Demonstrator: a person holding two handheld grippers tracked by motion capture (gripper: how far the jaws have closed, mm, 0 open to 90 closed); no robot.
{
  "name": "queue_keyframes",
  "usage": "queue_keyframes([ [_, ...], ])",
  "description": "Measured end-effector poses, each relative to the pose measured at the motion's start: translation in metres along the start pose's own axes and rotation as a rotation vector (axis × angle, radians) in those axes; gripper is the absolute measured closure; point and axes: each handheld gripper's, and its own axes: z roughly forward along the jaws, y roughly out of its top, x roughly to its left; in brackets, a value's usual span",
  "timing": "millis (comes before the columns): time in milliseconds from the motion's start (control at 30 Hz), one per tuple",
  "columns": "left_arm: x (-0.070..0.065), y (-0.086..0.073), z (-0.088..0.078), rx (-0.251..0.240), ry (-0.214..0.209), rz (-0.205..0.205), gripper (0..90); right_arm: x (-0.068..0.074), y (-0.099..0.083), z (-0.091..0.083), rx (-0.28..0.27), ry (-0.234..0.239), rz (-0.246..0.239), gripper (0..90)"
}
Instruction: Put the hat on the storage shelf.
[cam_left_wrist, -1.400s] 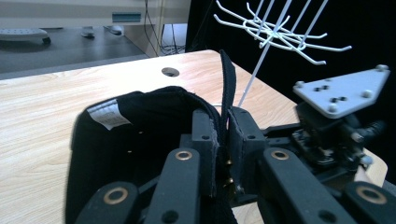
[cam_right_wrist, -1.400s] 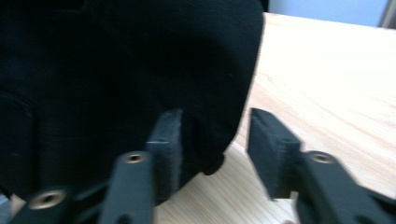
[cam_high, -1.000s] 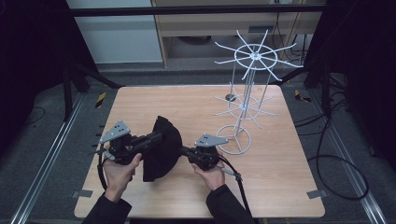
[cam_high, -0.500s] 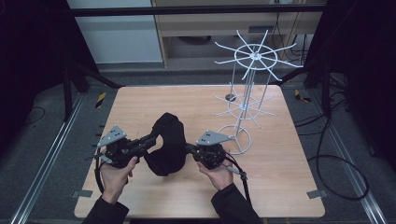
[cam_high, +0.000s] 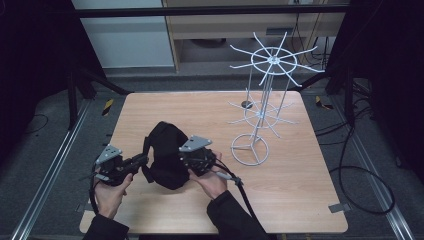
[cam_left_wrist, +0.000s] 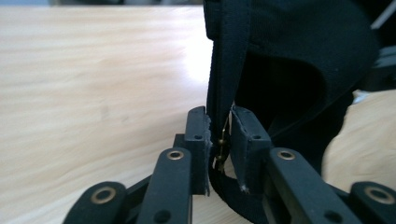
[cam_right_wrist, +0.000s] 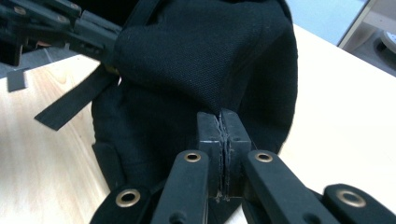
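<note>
A black cap (cam_high: 167, 150) hangs between my two grippers just above the wooden table (cam_high: 300, 195), near its front left. My left gripper (cam_high: 142, 160) is shut on the cap's rear strap; in the left gripper view the jaws (cam_left_wrist: 219, 119) pinch the band beside a small brass buckle (cam_left_wrist: 222, 149). At the cap's right side my right gripper (cam_high: 184, 162) is shut, and in its own view the jaws (cam_right_wrist: 223, 119) clamp the black fabric (cam_right_wrist: 201, 60). A loose strap end (cam_right_wrist: 70, 105) dangles below the left gripper (cam_right_wrist: 60, 23).
A white wire display rack (cam_high: 260, 100) with spoked rings on a round base (cam_high: 250, 149) stands on the table's right half. A small dark disc (cam_high: 246, 104) lies behind it. Cables trail from both grippers toward the front edge.
The cap has turned between the grippers, from a flat fan shape to a rounded crown facing up. Both hands have shifted slightly and keep their hold.
</note>
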Motion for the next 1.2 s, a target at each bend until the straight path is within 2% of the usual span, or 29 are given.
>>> queue_keyframes([
  [67, 0.007, -0.006, -0.003, 0.012, 0.044, -0.007, 71.6, 0.007, 0.006, 0.012, 0.013, -0.003, -0.016, 89.3],
  [200, 0.020, -0.014, -0.014, -0.002, 0.108, -0.023, 62.3, 0.020, 0.014, 0.035, 0.044, -0.020, -0.045, 89.2],
  [333, 0.030, -0.016, -0.025, -0.033, 0.132, -0.053, 58.5, 0.028, 0.015, 0.053, 0.057, -0.015, -0.068, 88.8],
  [433, 0.033, -0.016, -0.029, -0.050, 0.138, -0.067, 57.4, 0.031, 0.014, 0.063, 0.039, -0.007, -0.073, 87.2],
  [567, 0.032, -0.015, -0.029, -0.060, 0.136, -0.067, 56.2, 0.030, 0.012, 0.067, 0.012, 0.015, -0.044, 79.1],
  [700, 0.030, -0.013, -0.031, -0.085, 0.112, -0.057, 54.2, 0.023, 0.009, 0.052, -0.044, 0.020, -0.026, 71.3],
  [800, 0.027, -0.009, -0.033, -0.108, 0.092, -0.038, 51.5, 0.010, 0.005, 0.031, -0.096, 0.028, 0.017, 65.3],
  [933, 0.019, -0.001, -0.033, -0.120, 0.059, 0.018, 46.7, -0.009, -0.003, 0.002, -0.133, 0.017, 0.057, 58.9],
  [1000, 0.014, 0.004, -0.032, -0.127, 0.038, 0.038, 44.7, -0.019, -0.009, -0.015, -0.139, -0.003, 0.063, 55.9],
  [1067, 0.009, 0.009, -0.028, -0.112, 0.024, 0.068, 41.9, -0.029, -0.018, -0.033, -0.151, -0.022, 0.085, 53.7],
  [1200, 0.000, 0.015, -0.017, -0.090, 0.013, 0.124, 39.2, -0.044, -0.035, -0.059, -0.162, -0.056, 0.112, 51.2],
])
